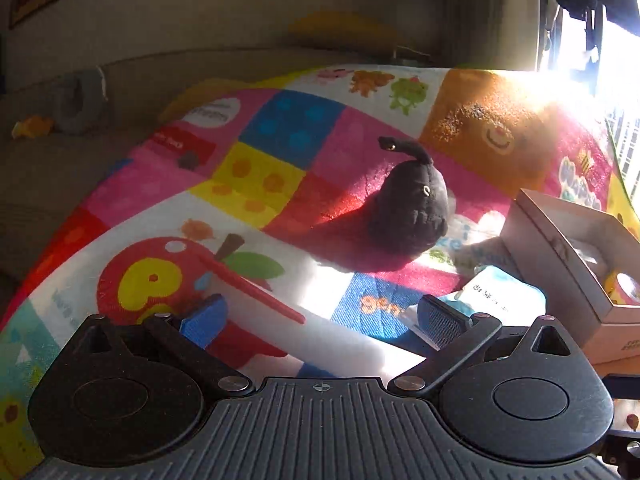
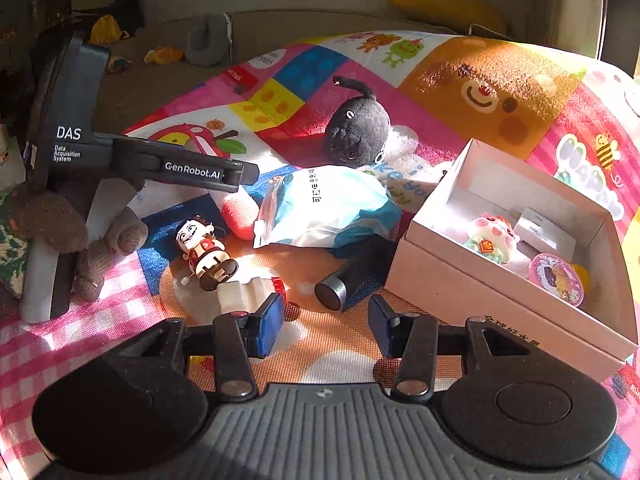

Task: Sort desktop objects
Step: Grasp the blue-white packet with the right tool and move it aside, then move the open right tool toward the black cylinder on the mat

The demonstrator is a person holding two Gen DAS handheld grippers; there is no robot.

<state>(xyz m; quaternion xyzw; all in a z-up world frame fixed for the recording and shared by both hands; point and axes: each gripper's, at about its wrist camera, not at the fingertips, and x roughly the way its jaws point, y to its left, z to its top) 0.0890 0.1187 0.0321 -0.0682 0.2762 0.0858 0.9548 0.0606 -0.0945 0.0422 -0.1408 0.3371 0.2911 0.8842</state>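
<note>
A black plush toy [image 1: 412, 208] lies on the colourful play mat [image 1: 280, 148]; it also shows in the right wrist view [image 2: 356, 132]. A white box [image 2: 500, 292] at the right holds a pink-white figure [image 2: 494, 236] and a round purple tin [image 2: 556, 278]. A blue-white packet [image 2: 328, 208], a wind-up doll [image 2: 204, 248], a white-red toy [image 2: 252, 292] and a dark cylinder [image 2: 340, 284] lie before my right gripper [image 2: 326, 326], which is open and empty. My left gripper [image 1: 320, 316] is open over a white tube with a red stripe [image 1: 276, 312]; its body [image 2: 120, 160] shows in the right wrist view.
A brown knitted teddy [image 2: 60, 232] sits at the left edge. The box edge [image 1: 560, 260] shows at the right in the left wrist view. A pink sponge-like piece [image 2: 240, 212] lies by the packet. A sofa with a yellow cushion [image 2: 444, 8] is behind the mat.
</note>
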